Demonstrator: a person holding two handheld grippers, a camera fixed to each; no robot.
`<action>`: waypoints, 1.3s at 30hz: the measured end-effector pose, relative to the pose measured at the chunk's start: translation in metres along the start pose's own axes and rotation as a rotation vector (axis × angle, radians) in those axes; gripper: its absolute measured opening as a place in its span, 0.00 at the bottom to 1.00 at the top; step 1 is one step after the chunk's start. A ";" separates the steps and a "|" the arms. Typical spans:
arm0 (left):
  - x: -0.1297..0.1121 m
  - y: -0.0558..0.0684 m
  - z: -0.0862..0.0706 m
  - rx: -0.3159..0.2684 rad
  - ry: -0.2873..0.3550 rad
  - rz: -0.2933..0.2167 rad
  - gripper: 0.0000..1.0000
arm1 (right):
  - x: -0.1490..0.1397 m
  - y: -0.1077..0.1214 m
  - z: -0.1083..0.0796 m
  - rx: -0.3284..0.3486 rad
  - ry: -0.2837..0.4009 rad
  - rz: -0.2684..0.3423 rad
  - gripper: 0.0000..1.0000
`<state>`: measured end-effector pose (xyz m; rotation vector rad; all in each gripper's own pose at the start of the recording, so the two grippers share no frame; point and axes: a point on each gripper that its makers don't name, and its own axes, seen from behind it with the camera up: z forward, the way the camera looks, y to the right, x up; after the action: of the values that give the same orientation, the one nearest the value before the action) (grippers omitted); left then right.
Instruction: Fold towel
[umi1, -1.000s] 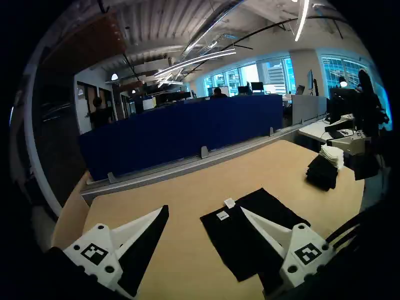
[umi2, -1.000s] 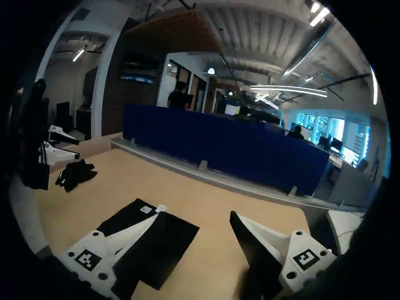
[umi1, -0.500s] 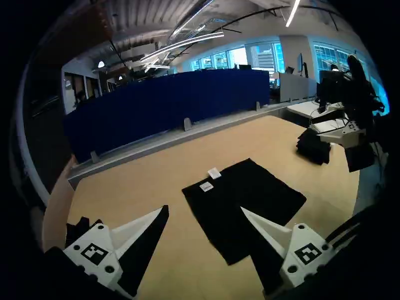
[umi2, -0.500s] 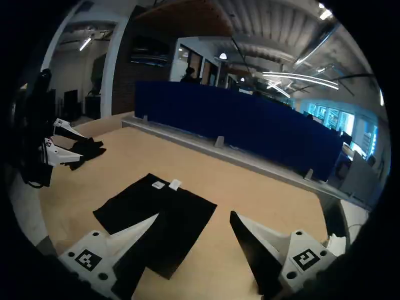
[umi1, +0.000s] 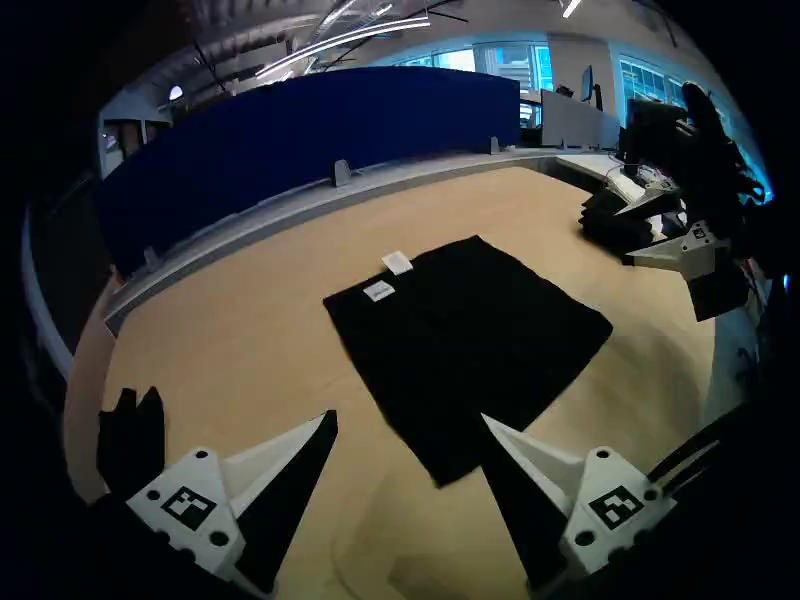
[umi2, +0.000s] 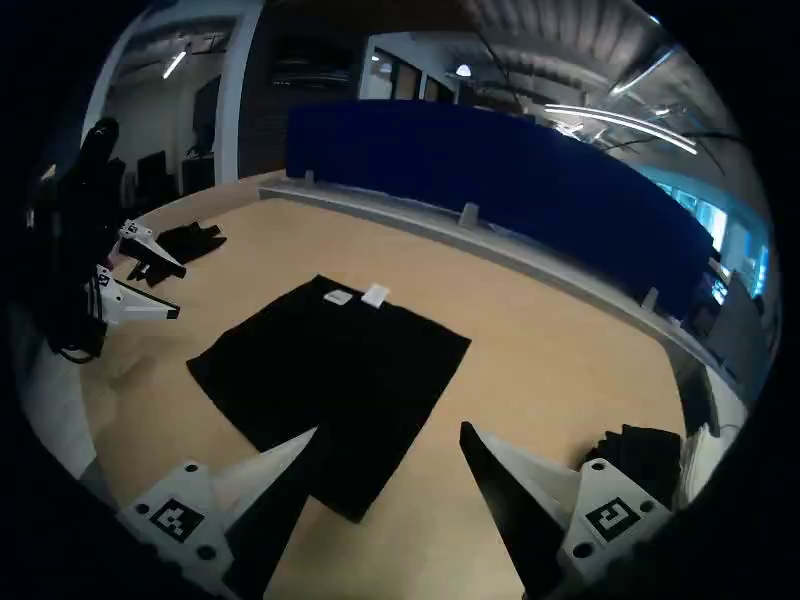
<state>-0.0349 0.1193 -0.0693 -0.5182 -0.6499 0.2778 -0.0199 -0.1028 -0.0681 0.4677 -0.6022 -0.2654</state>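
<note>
The left gripper (umi1: 408, 417) and right gripper (umi2: 388, 428) both gape wide, holding nothing. The black towel (umi1: 470, 320) lies flat just ahead of their fingertips. The white labels (umi1: 397, 262) at its far edge are too small to read.

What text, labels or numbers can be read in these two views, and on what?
No readable text anywhere.
Two white tags at the far edge of the black towel: any print is too small to read.
On the jaws, square markers: black-and-white patterns, no letters or digits.
</note>
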 end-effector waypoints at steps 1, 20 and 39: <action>-0.005 0.003 0.004 -0.007 -0.011 0.001 0.96 | -0.005 -0.001 0.002 0.003 -0.010 0.002 1.00; -0.065 0.038 0.039 -0.127 -0.198 -0.005 0.96 | -0.081 -0.019 0.026 0.088 -0.192 0.006 0.98; -0.078 0.046 0.042 -0.139 -0.249 0.027 0.85 | -0.108 -0.030 0.029 0.157 -0.260 0.038 0.75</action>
<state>-0.1249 0.1419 -0.1045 -0.6313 -0.9095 0.3269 -0.1261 -0.0991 -0.1136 0.5773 -0.8899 -0.2454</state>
